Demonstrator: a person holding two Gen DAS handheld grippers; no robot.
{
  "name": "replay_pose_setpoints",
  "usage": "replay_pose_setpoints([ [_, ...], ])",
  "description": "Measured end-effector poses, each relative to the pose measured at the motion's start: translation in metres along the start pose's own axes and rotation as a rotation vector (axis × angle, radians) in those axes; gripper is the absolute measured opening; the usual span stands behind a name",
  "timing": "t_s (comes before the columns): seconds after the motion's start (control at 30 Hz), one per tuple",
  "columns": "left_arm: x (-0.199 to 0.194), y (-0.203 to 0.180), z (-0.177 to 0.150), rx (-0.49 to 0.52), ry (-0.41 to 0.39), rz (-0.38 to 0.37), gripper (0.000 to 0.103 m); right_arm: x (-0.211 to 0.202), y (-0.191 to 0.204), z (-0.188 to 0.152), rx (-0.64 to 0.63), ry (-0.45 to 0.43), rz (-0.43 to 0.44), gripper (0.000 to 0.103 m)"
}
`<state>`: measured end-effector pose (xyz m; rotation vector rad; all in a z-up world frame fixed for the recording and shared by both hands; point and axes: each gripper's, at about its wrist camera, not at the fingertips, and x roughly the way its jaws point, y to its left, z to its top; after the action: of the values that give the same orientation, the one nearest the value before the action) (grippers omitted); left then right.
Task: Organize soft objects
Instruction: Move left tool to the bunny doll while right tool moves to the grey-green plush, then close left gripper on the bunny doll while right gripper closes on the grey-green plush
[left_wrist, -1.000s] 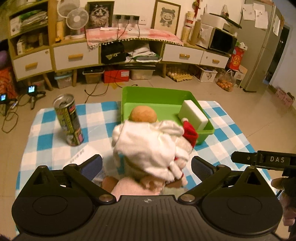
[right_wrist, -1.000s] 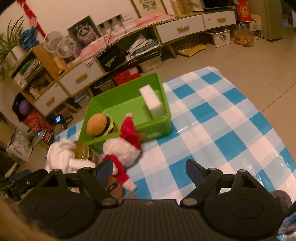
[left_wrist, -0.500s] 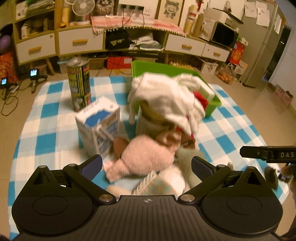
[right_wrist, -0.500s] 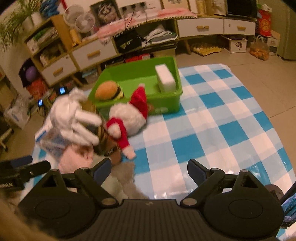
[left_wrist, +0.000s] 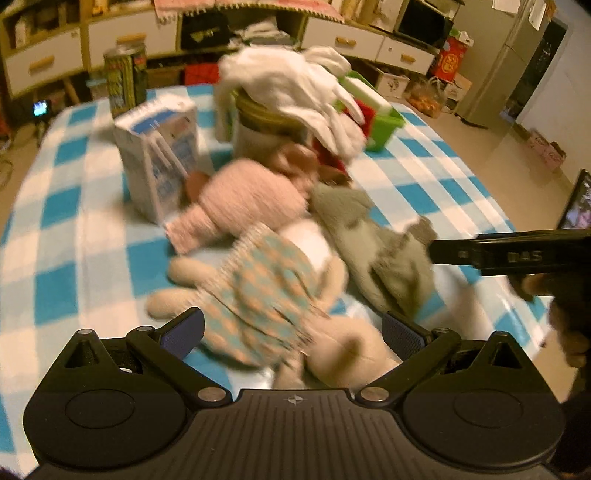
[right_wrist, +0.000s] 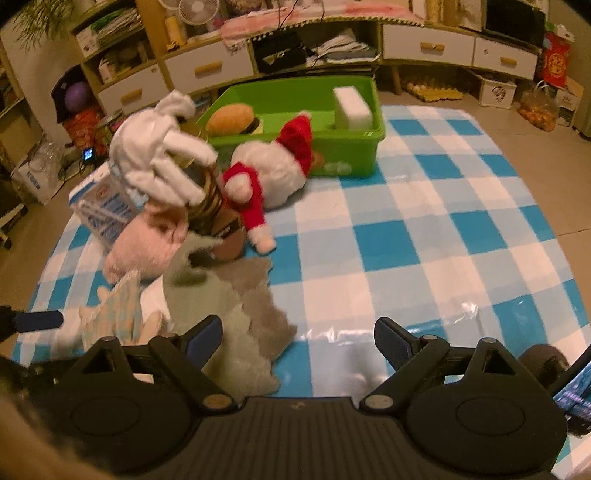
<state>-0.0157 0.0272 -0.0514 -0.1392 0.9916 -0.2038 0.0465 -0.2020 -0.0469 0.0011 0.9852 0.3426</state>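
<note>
A pile of soft toys lies on the blue-checked cloth (right_wrist: 406, 229). A beige doll in a checked dress (left_wrist: 266, 288) lies just ahead of my open, empty left gripper (left_wrist: 291, 328). Behind it lie a pink plush (left_wrist: 251, 195) and a grey-green plush (left_wrist: 384, 251). A white glove (left_wrist: 303, 88) is draped over a tin (left_wrist: 258, 129). A Santa plush (right_wrist: 277, 170) lies against the green bin (right_wrist: 354, 155), which holds a burger plush (right_wrist: 231, 118) and a white sponge (right_wrist: 351, 109). My right gripper (right_wrist: 299, 336) is open and empty beside the grey-green plush (right_wrist: 240, 332).
A milk carton (left_wrist: 159, 155) stands left of the pile and a tall can (left_wrist: 125, 77) stands behind it. The right gripper's finger shows in the left wrist view (left_wrist: 509, 254). Shelves and drawers (right_wrist: 424, 48) line the back wall beyond the cloth.
Both grippers have pulled back and lowered toward the near side of the cloth. The beige doll and grey-green plush have come into view close ahead. Both stay open.
</note>
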Motion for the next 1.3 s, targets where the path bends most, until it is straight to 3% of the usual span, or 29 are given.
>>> replay_pose_setpoints([
  [0.33, 0.028, -0.005, -0.007, -0.177, 0.131, -0.09, 0.092, 0.016, 0.013, -0.009, -0.005, 0.076, 0.051, 0.058],
  [0.63, 0.038, -0.005, -0.007, -0.222, 0.134, -0.055, 0.078, 0.035, 0.021, -0.011, 0.03, 0.139, 0.077, 0.058],
  [0.9, 0.037, -0.002, -0.008, -0.238, 0.128, -0.063, 0.076, 0.04, 0.033, -0.013, -0.003, 0.14, 0.069, 0.057],
  [1.1, 0.035, -0.001, -0.009, -0.249, 0.128, -0.078, 0.076, 0.043, 0.032, -0.013, 0.002, 0.152, 0.054, 0.04],
  [1.17, 0.034, 0.001, -0.009, -0.265, 0.121, -0.086, 0.078, 0.043, 0.03, -0.013, 0.002, 0.15, 0.04, 0.029],
  [1.23, 0.033, 0.001, -0.008, -0.276, 0.117, -0.092, 0.079, 0.041, 0.029, -0.012, -0.004, 0.143, 0.033, 0.007],
  [1.3, 0.033, 0.001, -0.008, -0.281, 0.114, -0.088, 0.079, 0.041, 0.027, -0.011, -0.003, 0.14, 0.035, 0.0],
])
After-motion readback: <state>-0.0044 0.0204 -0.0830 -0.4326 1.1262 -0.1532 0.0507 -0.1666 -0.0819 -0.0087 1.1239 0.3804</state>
